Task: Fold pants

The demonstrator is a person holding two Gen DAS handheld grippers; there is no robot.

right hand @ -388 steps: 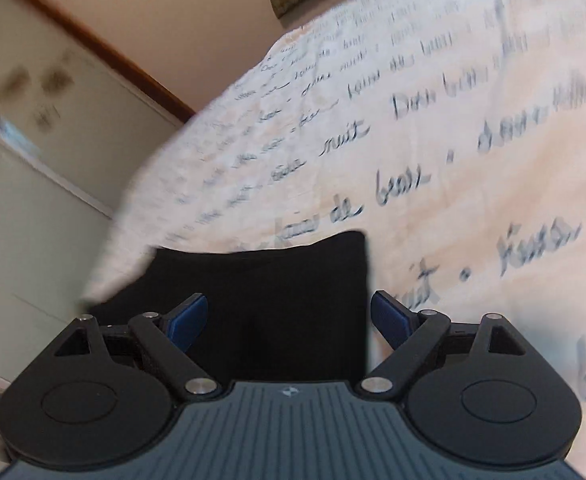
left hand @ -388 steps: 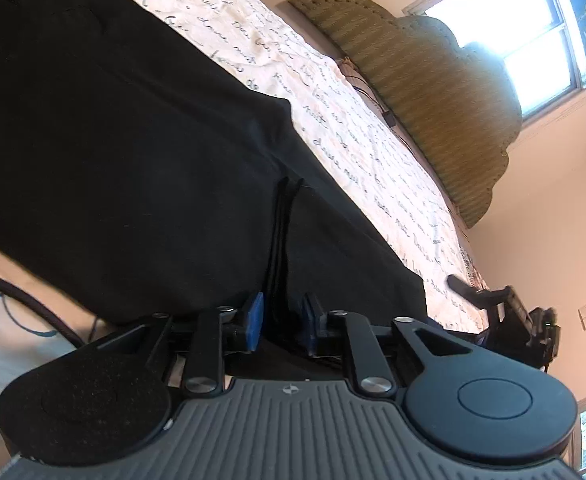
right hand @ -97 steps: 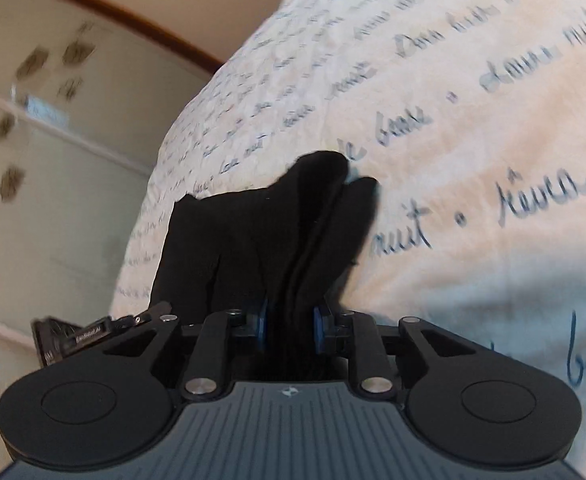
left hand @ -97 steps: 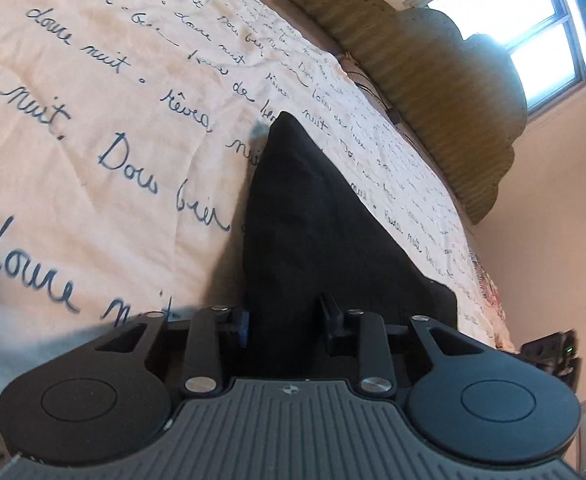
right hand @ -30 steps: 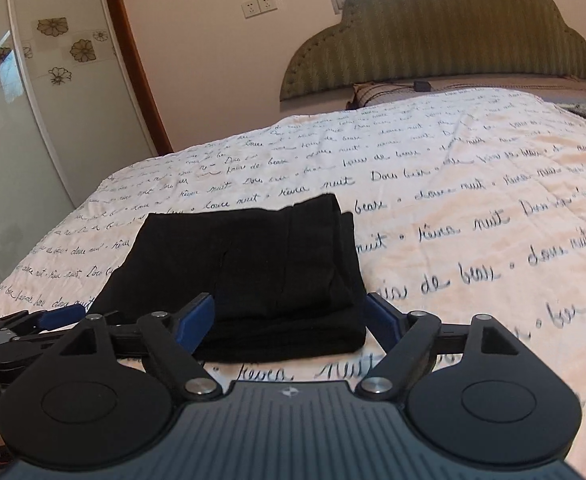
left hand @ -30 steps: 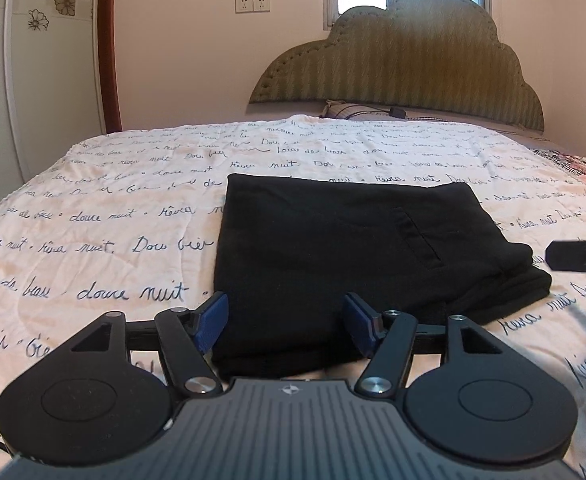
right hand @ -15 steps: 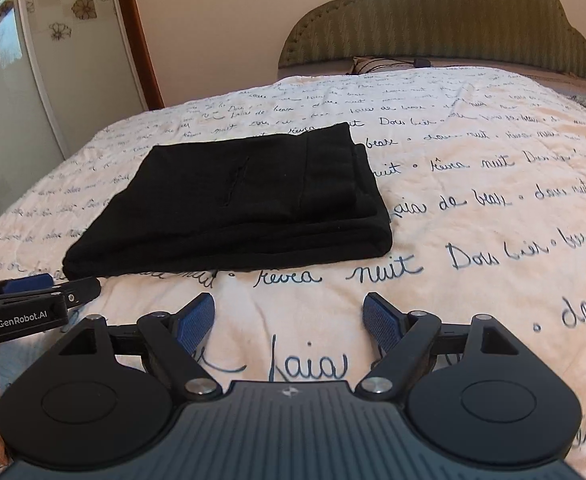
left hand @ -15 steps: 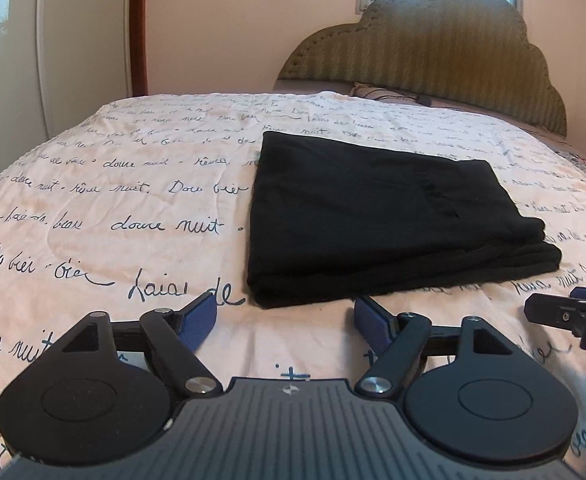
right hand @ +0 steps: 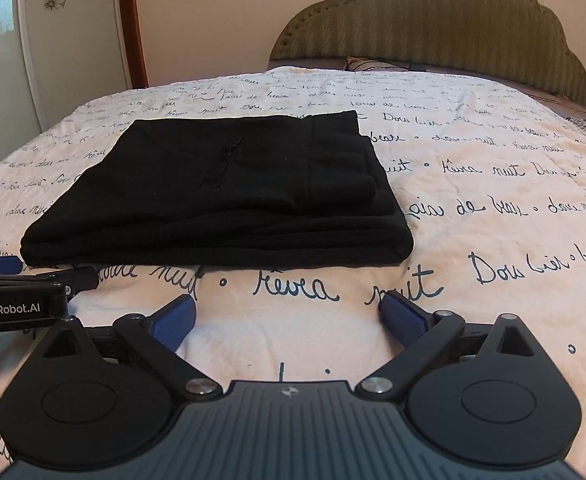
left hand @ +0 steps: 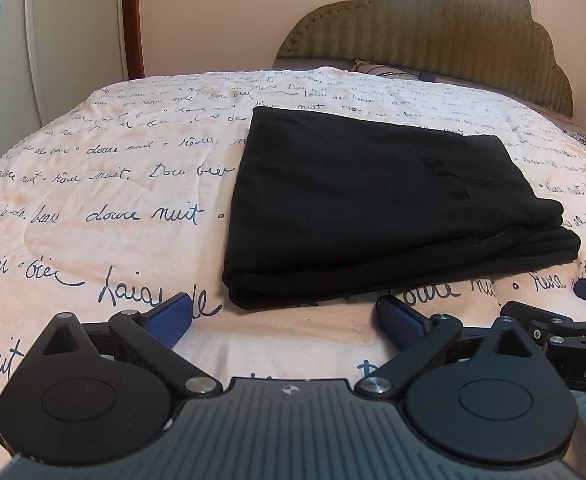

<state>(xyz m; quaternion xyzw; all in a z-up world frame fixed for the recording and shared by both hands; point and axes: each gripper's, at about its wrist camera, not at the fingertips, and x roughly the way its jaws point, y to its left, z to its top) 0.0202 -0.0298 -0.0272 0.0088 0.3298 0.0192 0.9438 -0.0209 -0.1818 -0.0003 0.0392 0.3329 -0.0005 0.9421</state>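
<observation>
Both grippers' jaws opening wide, empty; folded black pants (left hand: 373,200) seemingly flat on bedspread (left hand: 113,184).

One folded black pants (left hand: 373,208), two grippers, one bedspread (left hand: 105,184), one headboard (left hand: 433,36).

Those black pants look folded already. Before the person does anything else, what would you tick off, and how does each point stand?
1. Pants folded into a compact stack: ok.
2. Pants resting fully on the bedspread: ok.
3. Left gripper clear of the cloth, jaws opening: ok.
4. Right gripper clear of the cloth, jaws opening: ok.
5. Layer edges aligned: not ok, stepped at one end.
6. Underside smooth: cannot tell.
</observation>
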